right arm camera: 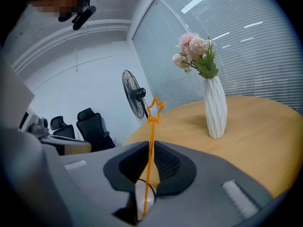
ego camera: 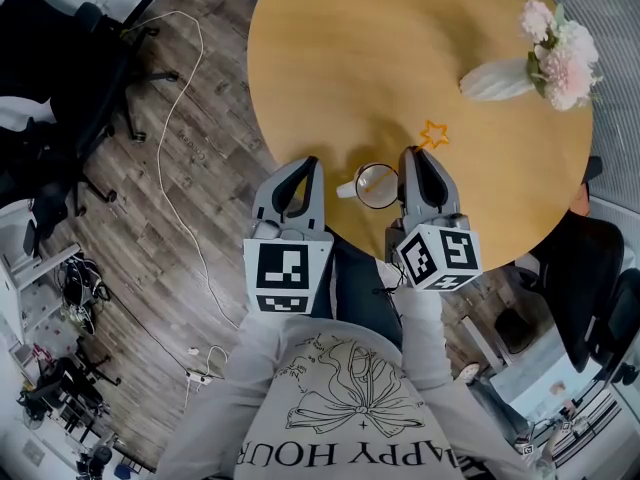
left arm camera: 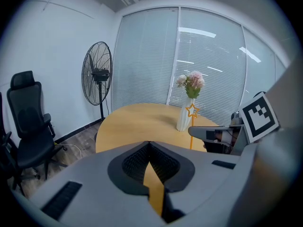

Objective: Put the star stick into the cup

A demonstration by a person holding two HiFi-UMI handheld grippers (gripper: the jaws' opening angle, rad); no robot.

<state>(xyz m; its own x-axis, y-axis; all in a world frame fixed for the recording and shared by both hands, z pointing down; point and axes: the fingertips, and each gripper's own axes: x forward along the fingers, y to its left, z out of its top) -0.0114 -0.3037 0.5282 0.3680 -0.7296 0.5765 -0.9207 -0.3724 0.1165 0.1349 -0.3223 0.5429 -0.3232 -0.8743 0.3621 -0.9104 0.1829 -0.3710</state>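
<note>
The orange star stick (right arm camera: 151, 136) stands nearly upright between the jaws of my right gripper (right arm camera: 150, 148), its lower end down inside the white cup (right arm camera: 142, 195). The jaws stand slightly apart, a little wider than the thin stick, so the gripper is open. From the head view the cup (ego camera: 377, 185) sits near the round table's front edge, just left of my right gripper (ego camera: 420, 160), and the star (ego camera: 434, 133) shows beyond it. My left gripper (ego camera: 303, 171) hovers left of the cup, shut and empty (left arm camera: 149, 148). The left gripper view also catches the star stick (left arm camera: 191, 126).
A white vase of pink flowers (ego camera: 497, 80) lies at the back right of the wooden table (ego camera: 350, 58). Office chairs (ego camera: 60, 58) and a cable (ego camera: 180, 168) are on the floor to the left. A standing fan (left arm camera: 97, 74) is beyond the table.
</note>
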